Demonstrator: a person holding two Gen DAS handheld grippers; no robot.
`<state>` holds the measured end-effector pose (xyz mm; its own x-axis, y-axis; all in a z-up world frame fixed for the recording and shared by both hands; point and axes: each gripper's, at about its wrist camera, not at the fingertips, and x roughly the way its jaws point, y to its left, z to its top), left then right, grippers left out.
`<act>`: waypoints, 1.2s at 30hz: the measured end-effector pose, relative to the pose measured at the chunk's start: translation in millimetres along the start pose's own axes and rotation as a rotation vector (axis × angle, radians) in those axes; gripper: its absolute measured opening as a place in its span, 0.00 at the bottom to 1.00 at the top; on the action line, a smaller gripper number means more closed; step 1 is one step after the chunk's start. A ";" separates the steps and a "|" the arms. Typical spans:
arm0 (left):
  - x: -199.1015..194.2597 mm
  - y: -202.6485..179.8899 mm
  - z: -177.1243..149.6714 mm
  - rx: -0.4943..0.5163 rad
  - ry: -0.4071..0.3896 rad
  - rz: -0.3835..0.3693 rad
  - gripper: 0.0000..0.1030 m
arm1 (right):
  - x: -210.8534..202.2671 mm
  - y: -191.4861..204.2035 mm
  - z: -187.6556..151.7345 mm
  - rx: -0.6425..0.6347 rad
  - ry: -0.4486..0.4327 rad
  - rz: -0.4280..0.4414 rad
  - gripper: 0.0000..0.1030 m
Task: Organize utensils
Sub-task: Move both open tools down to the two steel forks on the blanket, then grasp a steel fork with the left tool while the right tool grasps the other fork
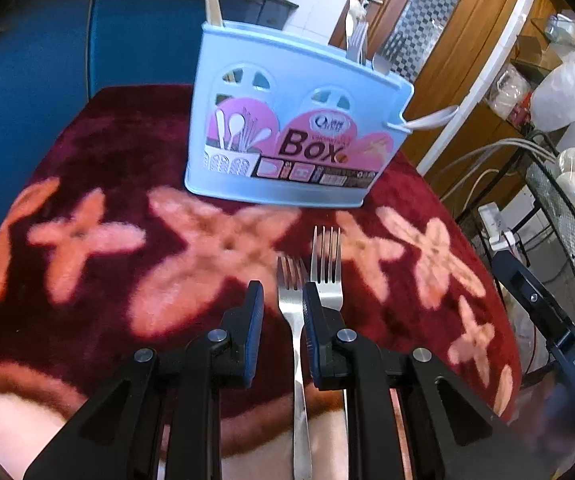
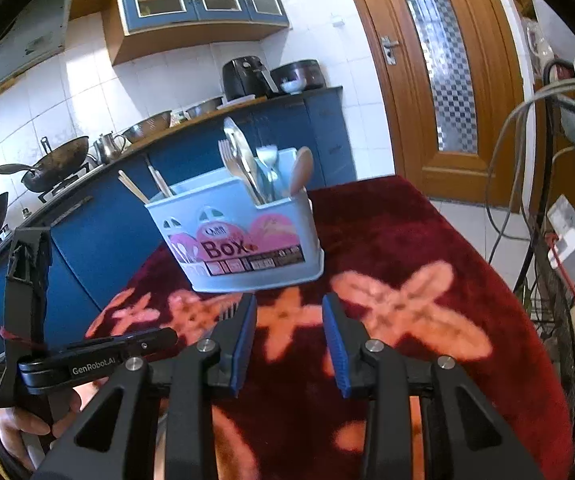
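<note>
Forks (image 1: 289,280), stiff, slick and light, lie at lower centre between the left gripper's (image 1: 283,300) narrow, empty jaws; grasp the handle.

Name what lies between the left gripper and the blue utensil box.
Left wrist view: tines of one fork and a second fork, then bare flowered cloth up to the utensil box.

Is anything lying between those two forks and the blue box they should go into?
Nothing visible does. The two forks lie side by side on the red flowered cloth, and only bare cloth separates their tines from the blue box. The left tool already straddles one fork's neck.
</note>
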<state>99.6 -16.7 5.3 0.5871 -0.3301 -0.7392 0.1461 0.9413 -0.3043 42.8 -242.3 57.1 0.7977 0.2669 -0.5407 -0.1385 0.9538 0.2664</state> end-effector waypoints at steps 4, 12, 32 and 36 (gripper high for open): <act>11.0 -1.7 0.4 0.010 0.048 -0.007 0.18 | 6.6 -6.0 -4.4 0.010 0.026 -0.019 0.37; 31.5 -4.7 -0.2 0.019 0.108 -0.003 0.20 | 9.8 -18.7 -8.5 0.036 0.038 -0.012 0.37; 39.8 -12.6 3.1 0.057 0.081 -0.007 0.22 | 16.8 -23.6 -12.6 0.051 0.062 -0.008 0.37; 40.8 -17.3 2.0 0.090 0.087 0.005 0.22 | 16.9 -22.9 -12.6 0.049 0.062 -0.007 0.37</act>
<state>122.6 -46.3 -18.4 0.5175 -0.3263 -0.7910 0.2160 0.9443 -0.2482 52.1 -257.8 31.7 0.7603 0.2699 -0.5909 -0.1033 0.9483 0.3002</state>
